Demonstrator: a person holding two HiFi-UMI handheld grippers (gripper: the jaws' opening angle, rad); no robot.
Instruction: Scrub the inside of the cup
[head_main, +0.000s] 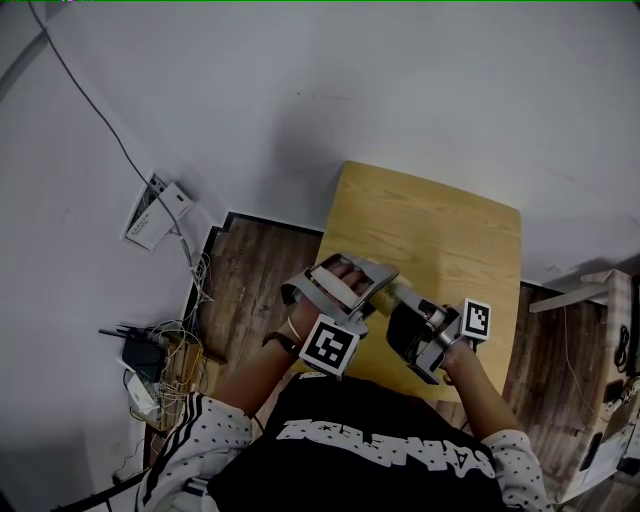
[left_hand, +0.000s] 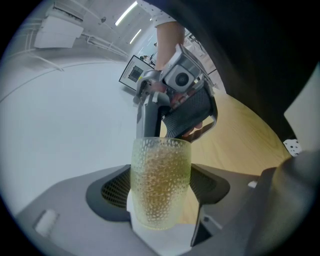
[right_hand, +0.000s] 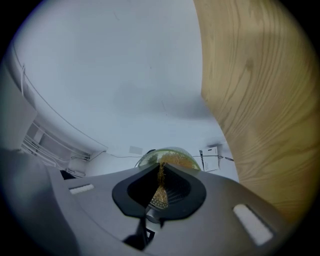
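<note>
The left tool (head_main: 372, 288) is clamped on the sides of a bumpy, yellowish glass cup (left_hand: 161, 182), held up over the light wooden tabletop (head_main: 440, 240). The cup looks hard, light and easy to break, so a grip round its middle seems best. The right tool (head_main: 408, 318) pinches a gold wire scrubber (right_hand: 160, 196) at the cup's mouth.

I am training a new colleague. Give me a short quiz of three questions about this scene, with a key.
1. True or false: the left gripper is shut on the dimpled cup.
2. The right gripper holds: A) a golden scrubber; B) a spoon; C) nothing.
3. Does the dimpled cup stand on the wooden table?
Key: 1 true; 2 A; 3 no, it is held up.
</note>
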